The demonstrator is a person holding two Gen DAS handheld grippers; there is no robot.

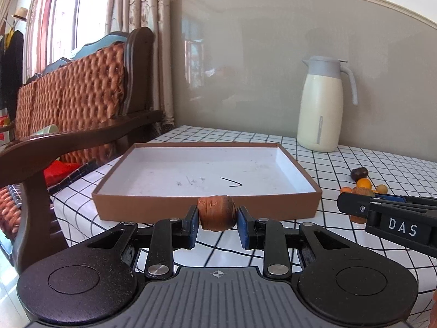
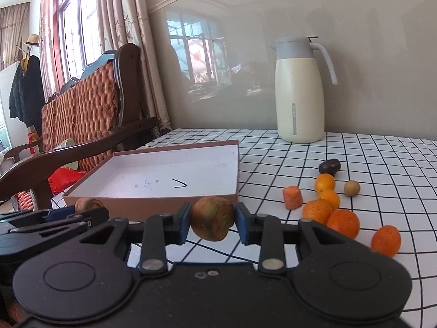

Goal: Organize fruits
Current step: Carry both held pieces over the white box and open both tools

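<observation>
My left gripper [image 1: 217, 216] is shut on a brown carrot chunk [image 1: 216, 211], held just in front of the near wall of a shallow brown box [image 1: 164, 207] with a white floor. My right gripper [image 2: 212, 217] is shut on a stubby carrot piece [image 2: 213, 217], near the box's [image 2: 153, 207] front right corner. In the right wrist view the left gripper [image 2: 82, 213] shows at the left with its chunk [image 2: 87, 204]. Several oranges [image 2: 342, 222], an orange carrot piece [image 2: 292, 197], a small tan fruit [image 2: 351, 188] and a dark fruit [image 2: 329, 166] lie on the checked cloth to the right.
A cream thermos jug [image 1: 321, 106] stands at the back of the table near the wall. A wooden armchair [image 1: 82, 95] with woven cushions stands close to the table's left edge. The checked tablecloth [image 2: 382, 164] spreads to the right of the box.
</observation>
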